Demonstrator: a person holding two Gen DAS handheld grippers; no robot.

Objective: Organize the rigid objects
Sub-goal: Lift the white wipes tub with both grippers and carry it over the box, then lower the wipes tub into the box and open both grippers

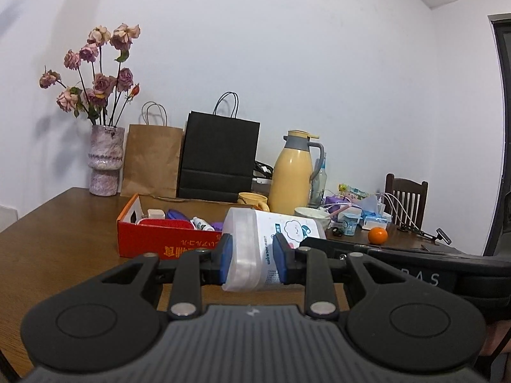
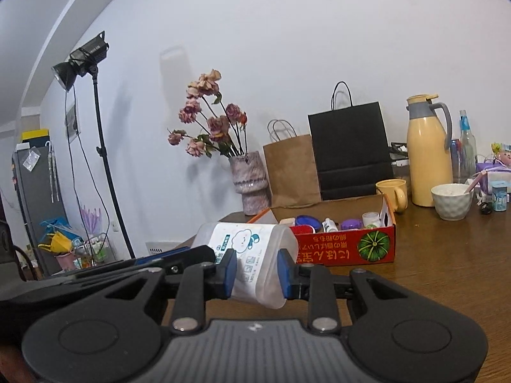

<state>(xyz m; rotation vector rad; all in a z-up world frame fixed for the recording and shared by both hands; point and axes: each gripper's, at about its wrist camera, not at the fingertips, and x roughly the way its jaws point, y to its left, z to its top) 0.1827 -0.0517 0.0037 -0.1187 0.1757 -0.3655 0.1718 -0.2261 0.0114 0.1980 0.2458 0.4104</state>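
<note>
A translucent white plastic container (image 1: 271, 239) with a cartoon cloud label lies on its side, held above the wooden table (image 1: 64, 239) by both grippers. My left gripper (image 1: 252, 255) is shut on one end of it. My right gripper (image 2: 257, 273) is shut on the other end of the container (image 2: 249, 255). A red cardboard box (image 1: 166, 242) with several small items in it stands just behind; in the right wrist view the box (image 2: 345, 249) is to the right of the container.
A vase of dried roses (image 1: 105, 162), a brown paper bag (image 1: 150, 159), a black bag (image 1: 217, 156), a yellow thermos (image 1: 292, 175), a yellow mug (image 1: 252, 201), a white bowl (image 1: 311, 217) and an orange (image 1: 377, 235) stand behind. A light stand (image 2: 95, 146) is at left.
</note>
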